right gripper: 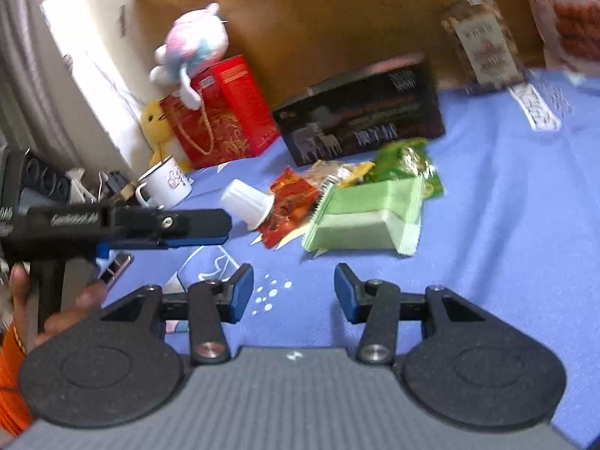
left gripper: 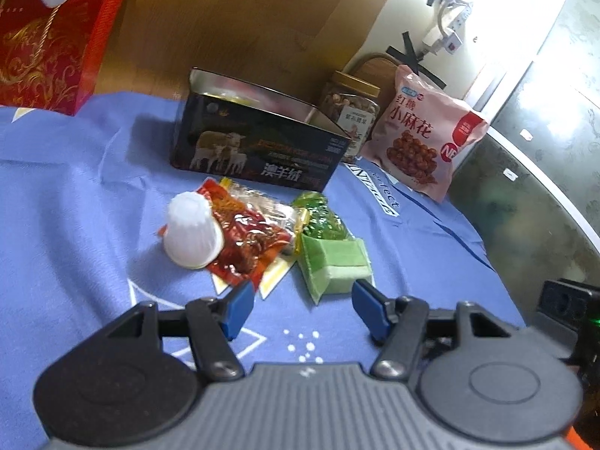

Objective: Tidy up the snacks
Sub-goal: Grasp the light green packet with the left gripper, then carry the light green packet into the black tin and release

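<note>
A pile of small snacks lies on the blue cloth: a white jelly cup point(left gripper: 192, 233) point(right gripper: 247, 202), a red packet point(left gripper: 247, 240) point(right gripper: 290, 206), a light green packet point(left gripper: 333, 258) point(right gripper: 365, 217) and a dark green packet point(left gripper: 318, 217) point(right gripper: 403, 163). Behind them stands an open black tin box point(left gripper: 258, 142) point(right gripper: 360, 112). My left gripper point(left gripper: 300, 305) is open and empty, just in front of the pile. My right gripper point(right gripper: 294, 292) is open and empty, a little short of the light green packet. The left gripper also shows from the side in the right wrist view point(right gripper: 202, 230).
A jar of nuts point(left gripper: 348, 107) point(right gripper: 483, 41) and a pink snack bag point(left gripper: 423, 135) point(right gripper: 566, 15) stand at the back right. A red gift bag point(left gripper: 56, 37) point(right gripper: 221, 112), a plush toy point(right gripper: 195, 45) and a white mug point(right gripper: 167, 183) are at the left. The table edge point(left gripper: 543, 195) curves on the right.
</note>
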`<state>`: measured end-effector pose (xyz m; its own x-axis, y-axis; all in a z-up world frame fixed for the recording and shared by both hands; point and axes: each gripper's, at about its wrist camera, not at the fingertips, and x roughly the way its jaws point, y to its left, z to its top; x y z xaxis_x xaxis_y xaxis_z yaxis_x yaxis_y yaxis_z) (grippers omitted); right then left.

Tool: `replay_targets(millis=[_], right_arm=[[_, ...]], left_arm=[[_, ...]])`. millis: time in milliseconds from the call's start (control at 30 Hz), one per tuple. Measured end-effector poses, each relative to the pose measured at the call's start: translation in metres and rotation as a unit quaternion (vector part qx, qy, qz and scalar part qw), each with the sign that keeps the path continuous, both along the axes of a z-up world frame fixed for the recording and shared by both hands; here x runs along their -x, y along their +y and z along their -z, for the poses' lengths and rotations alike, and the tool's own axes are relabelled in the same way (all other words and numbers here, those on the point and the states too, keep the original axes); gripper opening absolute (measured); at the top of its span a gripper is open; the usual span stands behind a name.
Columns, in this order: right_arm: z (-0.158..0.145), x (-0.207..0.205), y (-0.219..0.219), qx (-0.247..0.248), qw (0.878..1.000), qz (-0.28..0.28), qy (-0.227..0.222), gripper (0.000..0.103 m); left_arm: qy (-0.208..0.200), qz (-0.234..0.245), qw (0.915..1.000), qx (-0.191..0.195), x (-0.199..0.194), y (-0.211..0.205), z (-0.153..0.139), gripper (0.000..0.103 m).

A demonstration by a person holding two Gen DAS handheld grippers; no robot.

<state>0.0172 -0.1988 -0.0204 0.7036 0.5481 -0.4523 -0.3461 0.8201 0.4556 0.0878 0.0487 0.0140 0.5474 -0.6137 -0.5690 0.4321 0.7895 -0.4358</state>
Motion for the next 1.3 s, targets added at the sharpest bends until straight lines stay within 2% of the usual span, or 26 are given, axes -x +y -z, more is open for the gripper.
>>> replay_targets(millis=[133,300,433,500,533,600,633,667,767,900,1067,1167,1300], right_arm=[[-0.008,0.001,-0.007,0.046,0.998,0.027,-0.028,0.051],[-0.006,-0.01,-0.01,0.095,0.994,0.028,-0.037,0.053],[-0.004,-0.02,-0.007,0.141,0.989,0.023,-0.046,0.065],[-0.002,-0.026,-0.008,0.159,0.986,0.018,-0.046,0.065],[-0.002,-0.029,-0.008,0.163,0.986,0.016,-0.045,0.065],[0.0,-0.038,-0.008,0.165,0.986,0.009,-0.036,0.064],[0.004,-0.044,-0.006,0.165,0.986,0.0,-0.027,0.062],[0.006,-0.044,-0.002,0.169,0.985,0.0,-0.04,0.053],[0.007,-0.038,0.013,0.197,0.978,0.012,-0.059,0.048],[-0.008,-0.032,0.017,0.159,0.983,0.009,-0.092,0.044],[-0.046,-0.064,0.029,0.142,0.979,0.018,-0.147,0.044],[-0.063,-0.101,0.038,0.136,0.977,0.02,-0.163,0.044],[-0.067,-0.152,0.05,0.136,0.978,0.02,-0.154,0.044]], left_arm=[[0.011,0.014,0.9998,0.004,-0.006,-0.006,0.002,0.059],[0.006,0.046,0.9989,-0.006,-0.017,-0.034,0.004,0.059],[0.015,0.053,0.9982,-0.025,-0.036,-0.057,0.013,0.059],[0.029,0.056,0.9977,-0.025,-0.046,-0.065,0.021,0.059],[0.037,0.058,0.9973,-0.026,-0.05,-0.069,0.025,0.055],[0.025,0.06,0.9974,-0.03,-0.052,-0.074,0.029,0.041],[0.024,0.056,0.9976,-0.033,-0.052,-0.074,0.029,0.039],[0.028,0.054,0.9977,-0.029,-0.052,-0.072,0.029,0.036],[0.027,0.043,0.9984,-0.025,-0.044,-0.058,0.02,0.035],[-0.014,0.03,0.9994,-0.012,-0.043,-0.04,-0.014,0.035],[-0.073,0.0,0.9973,-0.009,-0.08,-0.026,-0.06,0.035],[-0.075,-0.023,0.9968,-0.012,-0.114,-0.023,-0.071,0.035],[-0.073,-0.043,0.9958,-0.035,-0.157,-0.026,-0.069,0.035]])
